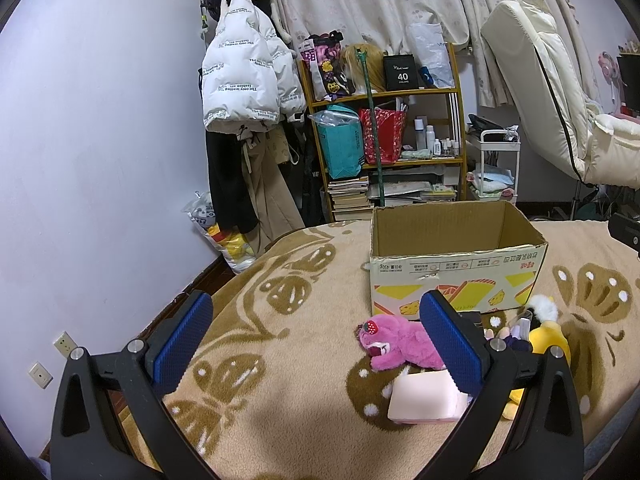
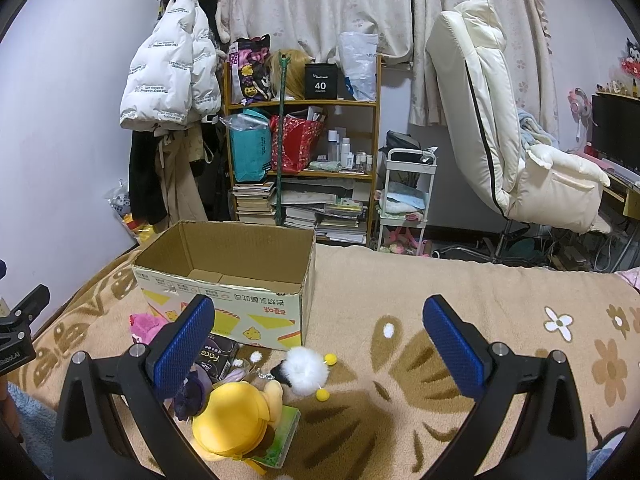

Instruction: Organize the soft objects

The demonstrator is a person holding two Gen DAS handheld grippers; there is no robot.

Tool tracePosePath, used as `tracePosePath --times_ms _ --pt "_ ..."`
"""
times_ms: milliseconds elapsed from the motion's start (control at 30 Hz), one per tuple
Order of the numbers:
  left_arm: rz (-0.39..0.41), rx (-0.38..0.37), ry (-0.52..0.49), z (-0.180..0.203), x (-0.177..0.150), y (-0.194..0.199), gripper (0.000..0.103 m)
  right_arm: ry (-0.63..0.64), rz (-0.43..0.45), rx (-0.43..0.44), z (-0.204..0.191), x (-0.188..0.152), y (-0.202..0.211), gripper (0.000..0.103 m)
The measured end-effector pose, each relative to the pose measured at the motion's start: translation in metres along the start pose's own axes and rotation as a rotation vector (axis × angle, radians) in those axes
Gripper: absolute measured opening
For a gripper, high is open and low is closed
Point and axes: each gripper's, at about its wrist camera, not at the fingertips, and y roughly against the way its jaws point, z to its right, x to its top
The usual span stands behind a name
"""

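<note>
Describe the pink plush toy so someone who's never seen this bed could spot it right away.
Find the open cardboard box on the beige patterned blanket. Just in front of it lies the pink plush toy, the only bright pink furry thing there, with a red strawberry on its head.

Against the lilac wall hung a white puffer jacket (image 2: 168,76). Beside it stood a wooden shelf (image 2: 376,120) holding a teal bag (image 2: 249,152), a red gift bag (image 2: 294,142), stacked books (image 2: 253,202). Further right: a white rolling cart (image 2: 406,196), a cream reclining chair (image 2: 496,120). Behind, floral curtains (image 2: 320,4).
</note>
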Motion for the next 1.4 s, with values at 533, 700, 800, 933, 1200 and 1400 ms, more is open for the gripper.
tracePosePath --times_ms 533,700,800,933,1200,1400 --pt "-0.074 -0.063 -0.046 0.011 -0.004 -0.016 0.102 0.032 -0.050 -0.003 -0.004 -0.006 -0.009 0.103" --pt "-0.116 -0.113 -0.073 0.023 -0.006 -0.025 0.102 0.040 -0.089 0.007 -0.010 -0.006 -0.017 0.103" --pt "-0.154 -0.147 -0.081 0.032 -0.008 -0.034 0.102 0.042 -0.113 0.024 -0.010 -0.007 -0.020 0.103" --pt "-0.215 -0.180 -0.093 0.043 -0.013 -0.047 0.102 0.055 -0.175 0.038 -0.014 -0.009 -0.032 0.103" --pt "-0.339 -0.223 -0.149 0.067 -0.027 -0.075 0.102 0.115 -0.314 0.084 -0.027 -0.018 -0.060 0.103" --pt "-0.403 -0.251 -0.171 0.077 -0.038 -0.088 0.102 0.150 -0.400 0.098 -0.035 -0.032 -0.083 0.103"
